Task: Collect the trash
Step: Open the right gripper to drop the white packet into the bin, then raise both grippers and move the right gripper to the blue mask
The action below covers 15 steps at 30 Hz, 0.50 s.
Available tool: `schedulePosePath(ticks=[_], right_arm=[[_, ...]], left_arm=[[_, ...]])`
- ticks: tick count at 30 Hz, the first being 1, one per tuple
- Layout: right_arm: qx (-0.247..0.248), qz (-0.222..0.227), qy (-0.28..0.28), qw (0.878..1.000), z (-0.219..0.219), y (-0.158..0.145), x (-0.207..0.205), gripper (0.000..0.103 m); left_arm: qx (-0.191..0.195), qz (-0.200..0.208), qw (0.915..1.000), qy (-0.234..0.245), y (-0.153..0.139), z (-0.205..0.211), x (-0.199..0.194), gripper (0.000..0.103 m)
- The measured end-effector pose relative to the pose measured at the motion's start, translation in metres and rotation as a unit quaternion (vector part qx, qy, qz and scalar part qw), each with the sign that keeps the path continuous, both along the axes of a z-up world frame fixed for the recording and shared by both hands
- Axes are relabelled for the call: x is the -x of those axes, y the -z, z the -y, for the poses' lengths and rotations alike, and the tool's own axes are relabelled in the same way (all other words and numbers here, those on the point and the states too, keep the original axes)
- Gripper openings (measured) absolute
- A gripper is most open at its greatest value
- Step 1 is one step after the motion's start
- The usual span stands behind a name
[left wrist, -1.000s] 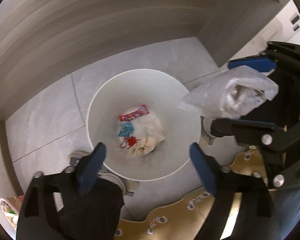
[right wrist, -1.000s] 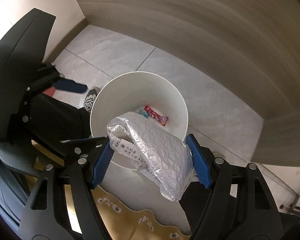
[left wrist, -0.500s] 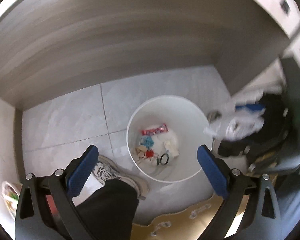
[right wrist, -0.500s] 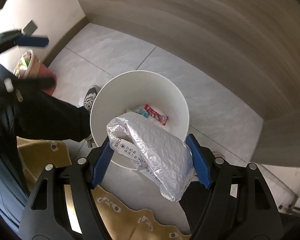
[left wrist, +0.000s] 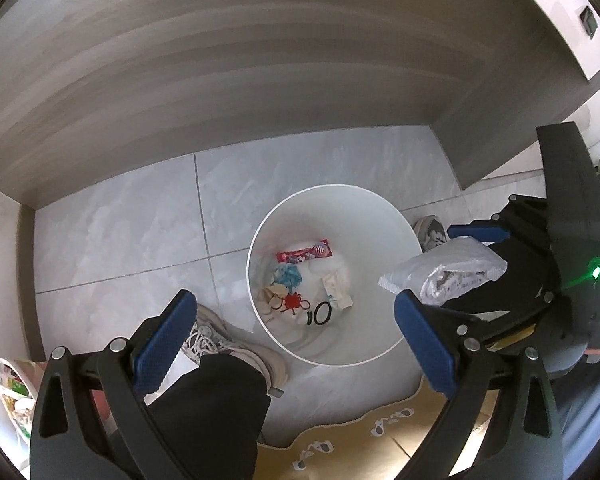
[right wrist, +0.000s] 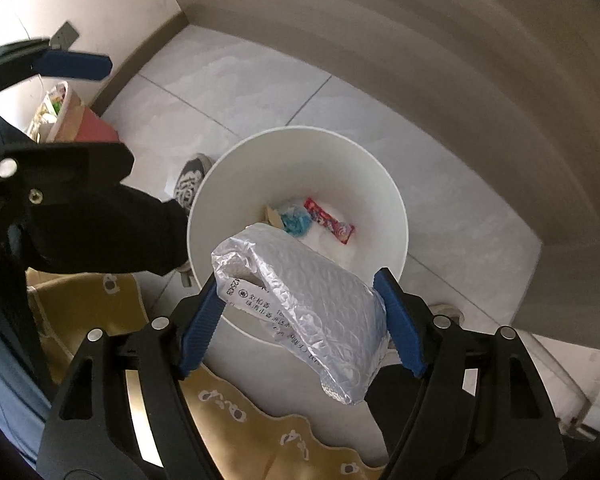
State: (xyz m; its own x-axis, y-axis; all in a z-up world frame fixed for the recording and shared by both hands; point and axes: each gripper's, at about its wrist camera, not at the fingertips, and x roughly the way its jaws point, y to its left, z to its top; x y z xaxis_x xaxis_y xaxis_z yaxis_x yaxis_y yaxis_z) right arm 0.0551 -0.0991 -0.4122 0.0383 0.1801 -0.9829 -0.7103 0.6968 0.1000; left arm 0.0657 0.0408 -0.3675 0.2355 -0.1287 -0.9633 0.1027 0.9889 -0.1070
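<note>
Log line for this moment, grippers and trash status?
left gripper: open, empty | right gripper: opening, silver mailer between pads | white bin: below, holds wrappers

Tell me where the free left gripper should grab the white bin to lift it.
Pinch the thin rim of the bin on the side nearest the left gripper, coming straight down, one jaw inside, one outside. The round body looks too wide to span, and the open top leaves its upright wall free.
</note>
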Motion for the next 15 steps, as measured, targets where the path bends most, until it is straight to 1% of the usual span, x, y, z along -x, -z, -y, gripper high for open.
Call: schedulePosePath(ticks=[2,5,9,15], right_arm=[[0.001,-0.005,0.0,1.0,-0.001,0.004,0.0,0.072],[0.004,-0.011,0.003,1.0,0.001,0.008,0.0,0.078],[0.005,-0.009,0.01,1.0,0.003,0.007,0.001,0.089],[0.007,0.008,0.014,1.0,0.006,0.0,0.01,0.09]], left_arm=[[-0.001,0.003,1.0,0.004,0.0,0.002,-0.002,0.097],[-0.003,0.001,0.9999,0.01,0.001,0.004,-0.002,0.097],[-0.013,-0.001,0.9998,0.018,0.002,0.009,-0.001,0.097],[-0.02,0.014,0.9997,0.009,-0.008,0.008,0.004,0.097]])
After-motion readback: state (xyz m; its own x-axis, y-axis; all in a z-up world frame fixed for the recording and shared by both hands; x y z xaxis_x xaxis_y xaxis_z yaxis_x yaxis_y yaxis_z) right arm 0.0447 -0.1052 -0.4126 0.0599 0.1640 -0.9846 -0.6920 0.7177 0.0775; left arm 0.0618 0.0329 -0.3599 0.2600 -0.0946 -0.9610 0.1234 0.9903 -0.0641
